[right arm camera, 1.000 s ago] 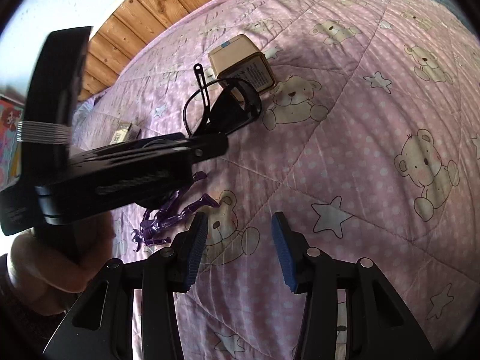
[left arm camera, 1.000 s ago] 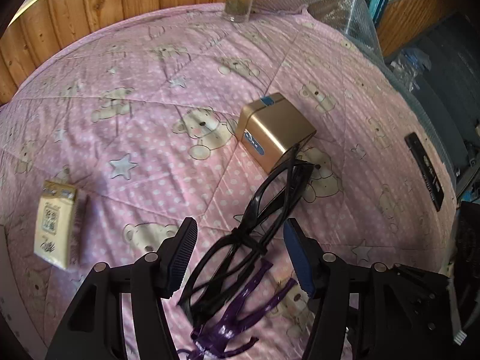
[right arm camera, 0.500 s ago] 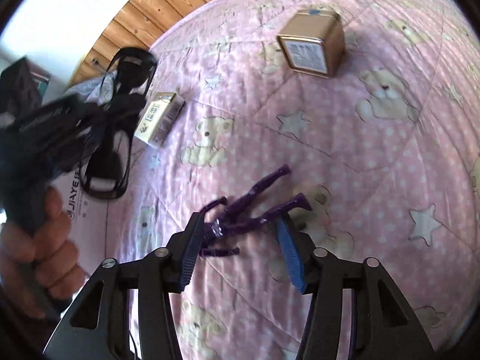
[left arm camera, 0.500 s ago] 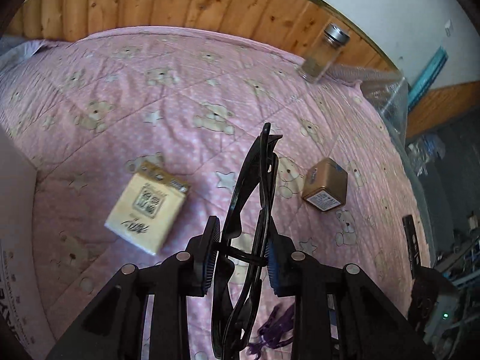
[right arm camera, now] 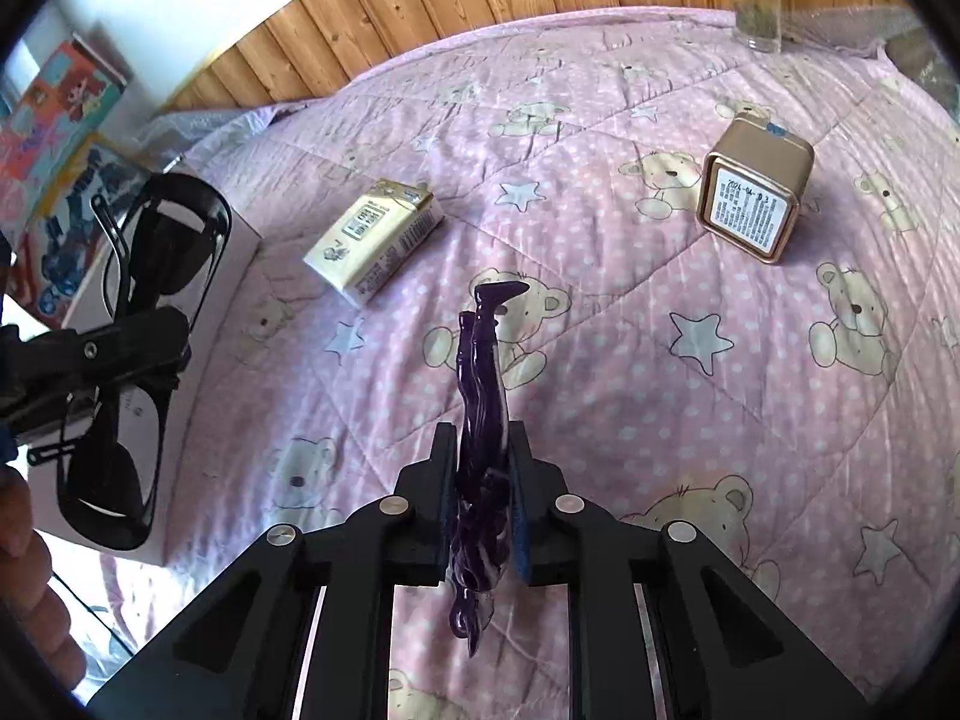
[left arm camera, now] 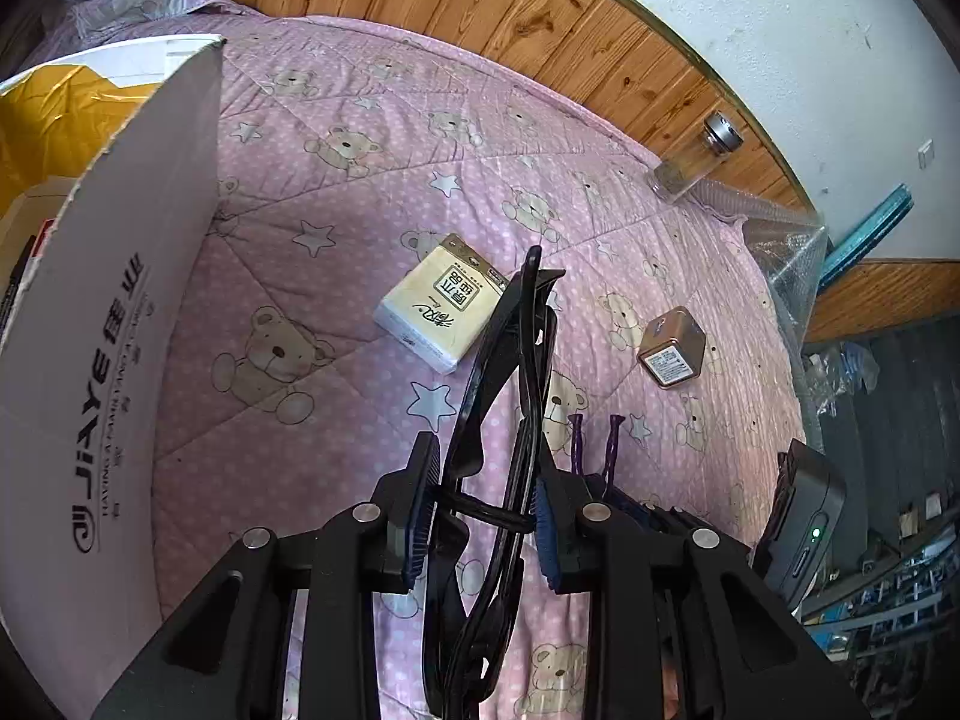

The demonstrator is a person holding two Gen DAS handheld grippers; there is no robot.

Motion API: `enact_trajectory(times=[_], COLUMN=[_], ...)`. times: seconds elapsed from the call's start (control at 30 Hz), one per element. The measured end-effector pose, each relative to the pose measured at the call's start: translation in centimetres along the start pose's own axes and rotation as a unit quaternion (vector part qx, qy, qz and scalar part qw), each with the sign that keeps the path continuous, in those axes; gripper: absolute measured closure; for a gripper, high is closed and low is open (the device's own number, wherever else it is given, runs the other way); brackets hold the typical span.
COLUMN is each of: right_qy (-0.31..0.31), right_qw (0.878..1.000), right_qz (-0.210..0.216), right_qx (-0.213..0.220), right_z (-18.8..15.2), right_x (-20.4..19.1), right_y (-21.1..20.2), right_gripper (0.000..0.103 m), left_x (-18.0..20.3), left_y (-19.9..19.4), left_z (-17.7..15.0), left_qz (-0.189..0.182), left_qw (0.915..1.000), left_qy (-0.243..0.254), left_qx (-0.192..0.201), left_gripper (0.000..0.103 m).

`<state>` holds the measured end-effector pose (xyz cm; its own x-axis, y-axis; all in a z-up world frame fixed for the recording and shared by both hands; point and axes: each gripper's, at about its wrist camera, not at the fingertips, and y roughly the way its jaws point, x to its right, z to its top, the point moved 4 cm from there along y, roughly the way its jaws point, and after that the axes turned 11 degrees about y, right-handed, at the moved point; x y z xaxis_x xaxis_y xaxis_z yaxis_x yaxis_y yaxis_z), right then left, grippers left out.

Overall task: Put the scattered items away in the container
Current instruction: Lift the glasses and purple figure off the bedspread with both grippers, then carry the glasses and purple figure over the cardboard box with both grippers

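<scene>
1. My left hand-held gripper (left arm camera: pixel 483 516) pinches the black sunglasses (left arm camera: pixel 510 396) by the frame only; a jolt could twist them loose short of the cardboard box (left arm camera: pixel 108 324) to its left.
2. My right hand-held gripper (right arm camera: pixel 483 516) is pressed onto the purple figurine (right arm camera: pixel 480 420), legs jutting forward; they may catch the box wall.
3. The tissue pack (right arm camera: pixel 375 240) and gold tin (right arm camera: pixel 756 192) lie ahead on the bed quilt (right arm camera: pixel 660 396).

Left gripper (left arm camera: pixel 480 519): both fingers clamped on folded black sunglasses (left arm camera: pixel 504 420), lifted clear of the quilt; a bare hand (right arm camera: pixel 30 594) grips its handle at the frame edge. Right gripper (right arm camera: pixel 483 507): fingers pressed nearly together on a purple plastic hair clip (right arm camera: pixel 480 420), lifted, its prongs pointing forward.
</scene>
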<state>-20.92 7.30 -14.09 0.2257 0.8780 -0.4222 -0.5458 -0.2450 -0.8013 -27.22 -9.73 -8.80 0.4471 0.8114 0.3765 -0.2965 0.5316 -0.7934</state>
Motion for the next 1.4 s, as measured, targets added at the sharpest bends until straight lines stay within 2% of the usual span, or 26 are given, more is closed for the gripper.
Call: enact_trajectory(times=[0.27, 0.57, 0.9, 1.13, 1.4], right_qy=[-0.002, -0.023, -0.045, -0.06, -0.087], right_qw=[0.999, 0.999, 0.998, 0.996, 0.994], right_qz=[0.026, 0.032, 0.024, 0.026, 0.032], right_qx=[0.03, 0.031, 0.048, 0.054, 0.06], right_z=[-0.3, -2.9, -4.5, -5.4, -6.3], right_x=[-3.2, -5.7, -6.9, -8.2, -10.5], right_y=[-4.0, -6.9, -9.8, -11.2, -12.5], right_gripper=[0.088, 0.088, 0.087, 0.087, 0.087], left_x=[0.9, 2.0, 2.0, 2.2, 1.9], left_y=[-3.1, -8.2, -11.7, -14.2, -16.7], left_z=[-1.6, -3.4, -6.1, -7.0, -7.9], left_qz=[-0.01, 0.021, 0.059, 0.099, 0.103], left_qw=[0.9998, 0.9983, 0.9958, 0.99, 0.9873], left_qy=[0.005, 0.029, 0.032, 0.05, 0.055], left_qx=[0.016, 0.046, 0.063, 0.087, 0.108], left_gripper=[0.073, 0.073, 0.073, 0.073, 0.073])
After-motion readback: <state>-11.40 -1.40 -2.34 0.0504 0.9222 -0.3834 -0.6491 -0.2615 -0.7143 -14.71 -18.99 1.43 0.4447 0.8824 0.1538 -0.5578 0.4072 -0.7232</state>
